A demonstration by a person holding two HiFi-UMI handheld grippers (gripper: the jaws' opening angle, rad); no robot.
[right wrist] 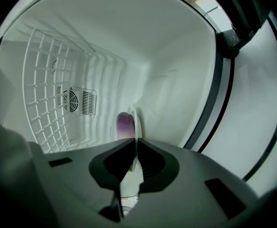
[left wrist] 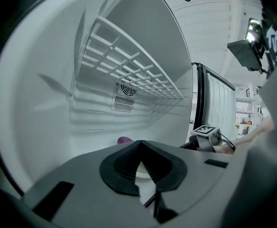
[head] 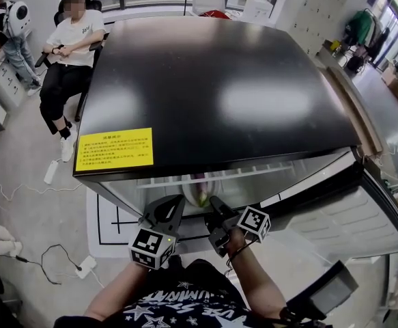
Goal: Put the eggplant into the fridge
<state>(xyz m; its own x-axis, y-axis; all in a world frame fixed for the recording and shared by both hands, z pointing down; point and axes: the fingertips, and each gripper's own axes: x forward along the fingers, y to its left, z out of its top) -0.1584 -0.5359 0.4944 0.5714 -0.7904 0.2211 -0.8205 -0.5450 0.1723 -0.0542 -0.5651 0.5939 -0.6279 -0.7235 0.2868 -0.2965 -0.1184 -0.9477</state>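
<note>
The purple eggplant (right wrist: 124,126) lies on a white plate (right wrist: 135,120) inside the open fridge (head: 219,80). My right gripper (right wrist: 135,141) is shut on the plate's rim, with the plate seen edge-on beyond the jaws. My left gripper (left wrist: 139,144) is shut on the plate (left wrist: 141,171) from the other side, and a sliver of eggplant (left wrist: 124,139) shows over its jaws. From the head view, both grippers, left (head: 178,207) and right (head: 214,212), reach into the fridge mouth with the eggplant (head: 202,195) between them.
A white wire shelf (left wrist: 128,61) and a fan vent (right wrist: 74,101) line the fridge's back. The fridge door (head: 362,210) stands open at the right. A seated person (head: 72,46) is at the far left; cables and a power strip (head: 52,173) lie on the floor.
</note>
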